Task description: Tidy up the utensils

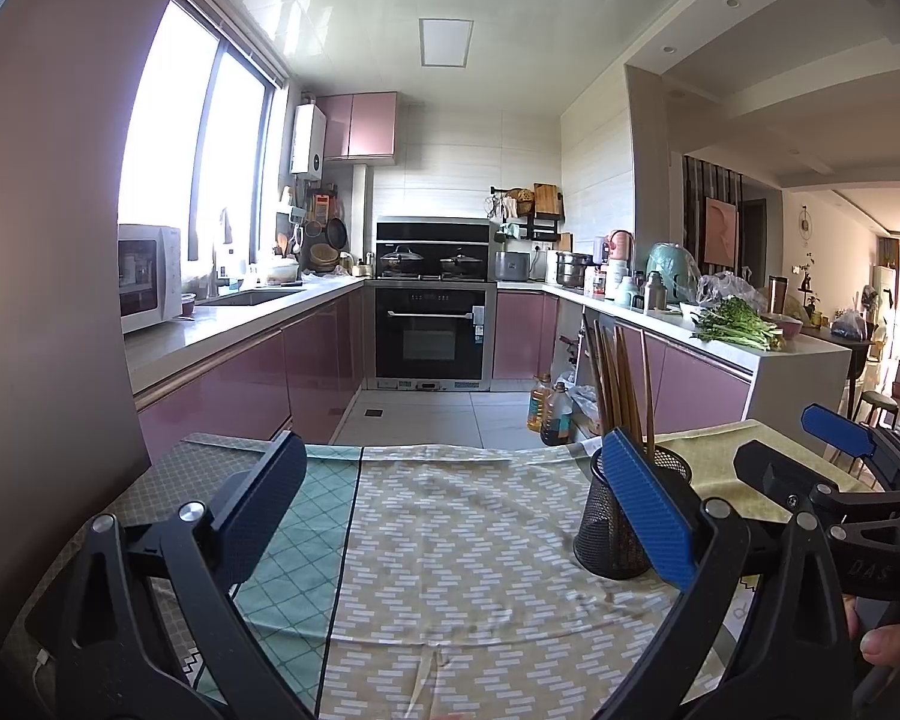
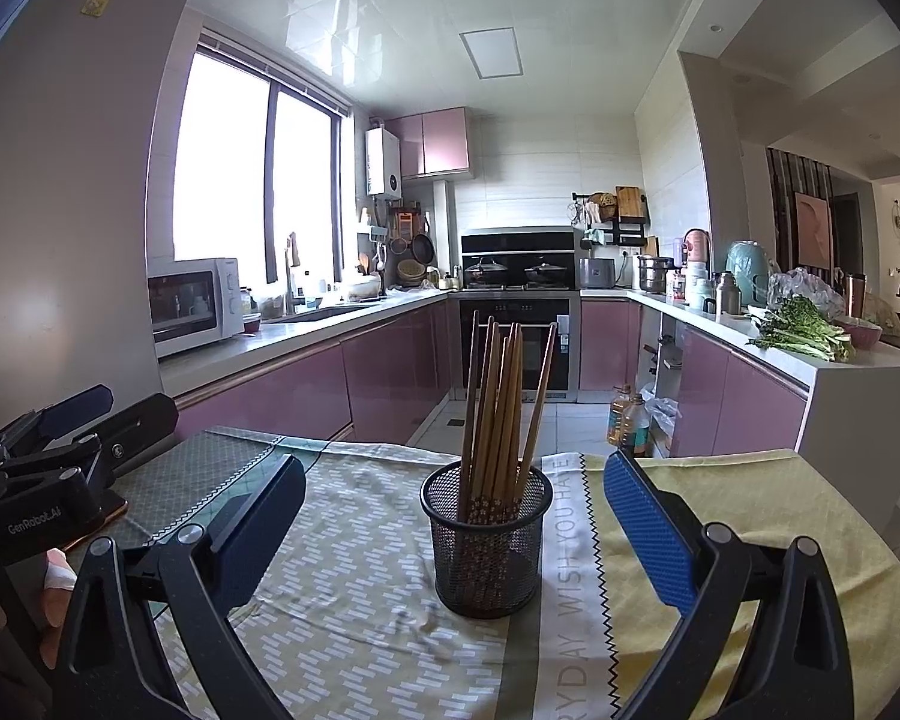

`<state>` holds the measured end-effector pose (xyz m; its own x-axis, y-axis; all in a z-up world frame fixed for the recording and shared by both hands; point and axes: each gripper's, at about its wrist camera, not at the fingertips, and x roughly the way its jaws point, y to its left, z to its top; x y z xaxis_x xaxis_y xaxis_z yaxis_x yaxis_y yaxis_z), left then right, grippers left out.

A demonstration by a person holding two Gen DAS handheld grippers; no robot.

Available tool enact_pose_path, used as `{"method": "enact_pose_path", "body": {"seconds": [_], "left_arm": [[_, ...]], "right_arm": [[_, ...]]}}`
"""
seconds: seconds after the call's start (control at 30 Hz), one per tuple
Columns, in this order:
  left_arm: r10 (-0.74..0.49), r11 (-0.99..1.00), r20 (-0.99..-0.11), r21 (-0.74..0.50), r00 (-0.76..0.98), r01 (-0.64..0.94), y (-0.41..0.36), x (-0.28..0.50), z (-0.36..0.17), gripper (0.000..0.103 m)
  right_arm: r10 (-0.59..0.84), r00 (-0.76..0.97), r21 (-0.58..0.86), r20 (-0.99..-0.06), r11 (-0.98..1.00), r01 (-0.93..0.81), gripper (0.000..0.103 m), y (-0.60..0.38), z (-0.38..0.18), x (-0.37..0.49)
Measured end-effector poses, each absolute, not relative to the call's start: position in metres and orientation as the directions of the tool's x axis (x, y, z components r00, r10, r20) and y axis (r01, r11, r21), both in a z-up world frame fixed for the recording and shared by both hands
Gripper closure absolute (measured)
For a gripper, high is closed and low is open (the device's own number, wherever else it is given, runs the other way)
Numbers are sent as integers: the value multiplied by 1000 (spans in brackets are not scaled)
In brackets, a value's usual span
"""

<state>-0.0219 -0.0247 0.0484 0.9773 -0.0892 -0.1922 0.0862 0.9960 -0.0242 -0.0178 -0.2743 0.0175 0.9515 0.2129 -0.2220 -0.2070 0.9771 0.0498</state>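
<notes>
Kitchen table cloth (image 2: 354,630), mesh cup (image 2: 486,540) of chopsticks (image 2: 498,408) upright ahead between spread-wide right gripper (image 2: 456,534), left gripper (image 1: 450,516) beside cup, likewise agape, empty.

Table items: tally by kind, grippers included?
Mesh holder: 1
Chopsticks standing in the holder: about 8; they overlap, so the count is not exact
Patterned cloths covering the table: at least 3
Grippers: 2, left gripper and right gripper, both open and empty
Total: about 14
</notes>
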Motion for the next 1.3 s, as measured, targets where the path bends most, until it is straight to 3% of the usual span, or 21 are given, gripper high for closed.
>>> {"method": "enact_pose_path", "body": {"seconds": [1.3], "left_arm": [[-87, 996, -199, -28, 976, 83, -24, -22, 49, 6]], "right_arm": [[212, 952, 47, -221, 977, -207, 7, -279, 15, -17]]}}
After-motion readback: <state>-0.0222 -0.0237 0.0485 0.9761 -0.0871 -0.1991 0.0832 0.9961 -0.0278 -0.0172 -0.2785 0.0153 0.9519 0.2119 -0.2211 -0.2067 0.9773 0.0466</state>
